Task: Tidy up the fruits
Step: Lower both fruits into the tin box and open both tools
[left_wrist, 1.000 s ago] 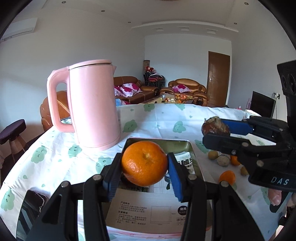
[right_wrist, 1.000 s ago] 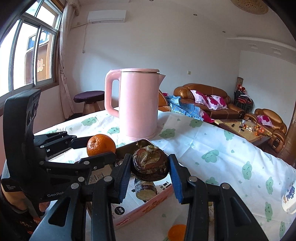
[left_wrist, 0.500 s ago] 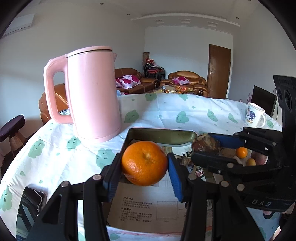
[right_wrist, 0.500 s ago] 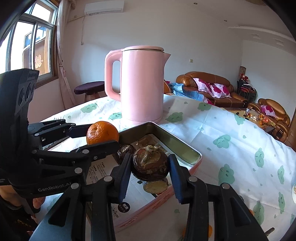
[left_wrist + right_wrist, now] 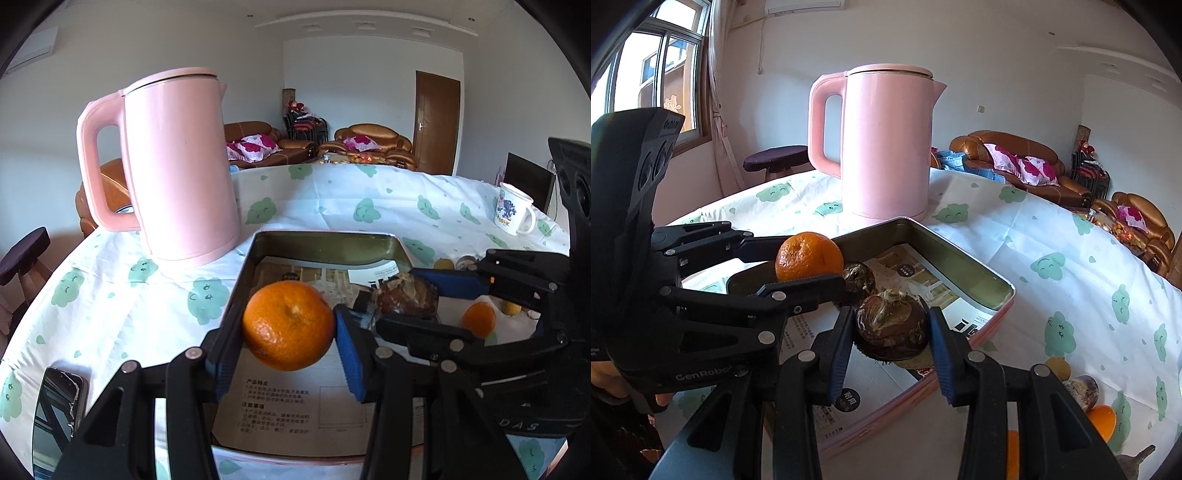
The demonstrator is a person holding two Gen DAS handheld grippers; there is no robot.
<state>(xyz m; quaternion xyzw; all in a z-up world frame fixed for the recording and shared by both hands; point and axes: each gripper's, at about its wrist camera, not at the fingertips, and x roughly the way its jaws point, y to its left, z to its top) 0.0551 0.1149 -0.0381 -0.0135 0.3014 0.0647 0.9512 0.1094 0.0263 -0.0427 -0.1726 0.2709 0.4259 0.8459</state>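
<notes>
R gripper [image 5: 891, 328] clamps brown fruit [image 5: 891, 334] over tray [image 5: 964, 266].

- We see a pink kettle [image 5: 177, 166] standing upright on the tablecloth [image 5: 332, 206], which is white with green cloud faces.
- A phone [image 5: 55, 410] lies flat near the table edge, well apart from the kettle.
- A white mug [image 5: 513, 214] with a blue picture stands far on the other side.
- Behind the table we see brown sofas [image 5: 369, 144] with pink cushions, a brown door [image 5: 437, 122] and a dark stool [image 5: 775, 160].
- A window [image 5: 653, 81] is beside the stool.
</notes>
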